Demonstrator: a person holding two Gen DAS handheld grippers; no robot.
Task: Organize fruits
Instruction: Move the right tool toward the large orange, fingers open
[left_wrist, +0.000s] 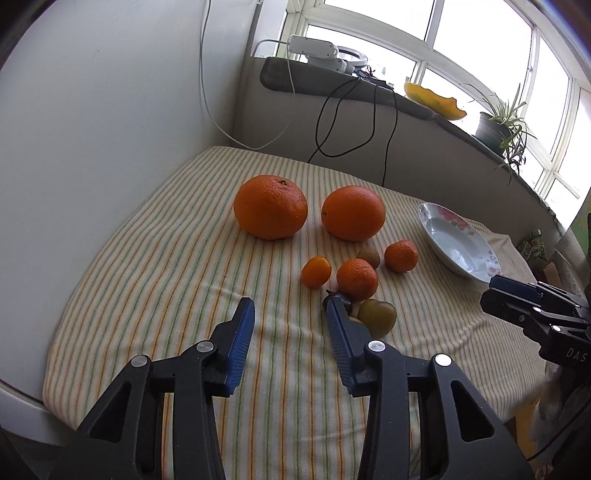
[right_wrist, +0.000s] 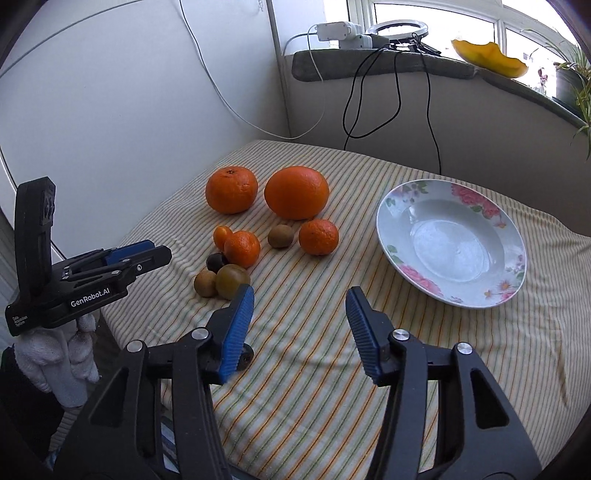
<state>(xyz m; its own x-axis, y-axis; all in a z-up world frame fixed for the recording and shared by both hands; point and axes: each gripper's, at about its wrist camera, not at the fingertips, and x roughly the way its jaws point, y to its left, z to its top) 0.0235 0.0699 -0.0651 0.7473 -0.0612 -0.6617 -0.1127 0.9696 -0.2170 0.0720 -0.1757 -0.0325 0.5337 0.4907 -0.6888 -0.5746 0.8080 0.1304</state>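
none of the fruit lies in the flowered plate (right_wrist: 402, 195) yet, so we judge the organizing barely begun. on the striped cloth (right_wrist: 317, 354) over the counter we count two large oranges (right_wrist: 296, 192), two mandarins (right_wrist: 318, 237), a small orange kumquat-like fruit (right_wrist: 222, 236), a dark plum-like fruit (right_wrist: 216, 261) and three brownish-green fruits (right_wrist: 232, 281), clustered left of the plate and apart from it. left gripper (left_wrist: 291, 317) hovers with jaws spread and nothing between them, its right finger just in front of the near fruits. right gripper (right_wrist: 300, 310) also has jaws spread over bare cloth between cluster and plate. the left gripper's finger hides the dark fruit in its own view; a small dark object behind the right gripper's left finger we cannot identify; whether neighbouring fruits touch is unclear.
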